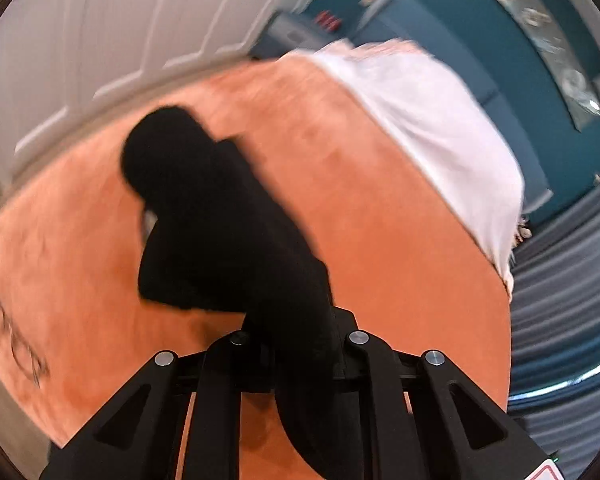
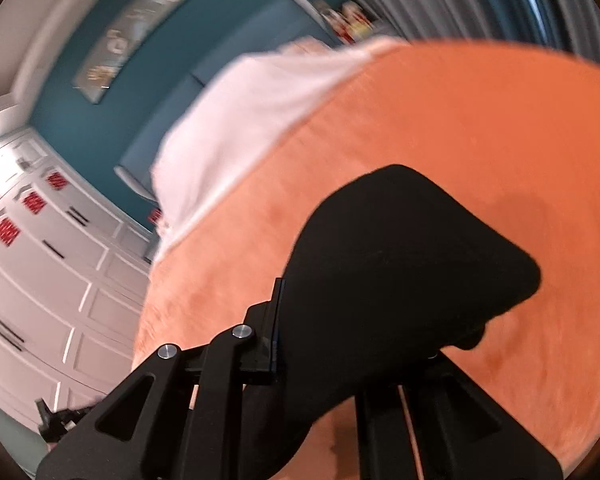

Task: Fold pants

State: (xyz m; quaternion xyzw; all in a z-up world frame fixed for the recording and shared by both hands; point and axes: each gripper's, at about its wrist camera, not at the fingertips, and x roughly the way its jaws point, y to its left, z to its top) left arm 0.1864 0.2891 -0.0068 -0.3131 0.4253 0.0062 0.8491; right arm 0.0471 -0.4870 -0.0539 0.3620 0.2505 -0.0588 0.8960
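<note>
Bed carries everything; top covered by orange fleece blanket, soft nap, broad bare stretches. White sheet lies along far edge of blanket, overhanging bed's side. Black pants partly rest on blanket: bunched far end lies on orange surface, near end lifted off it. Dark shadow on blanket just beside raised fabric in right wrist view. Both views motion-blurred.

Black pants on my orange blanket.
At one o'clock I see a plain white sheet; behind it, a teal wall.
</note>
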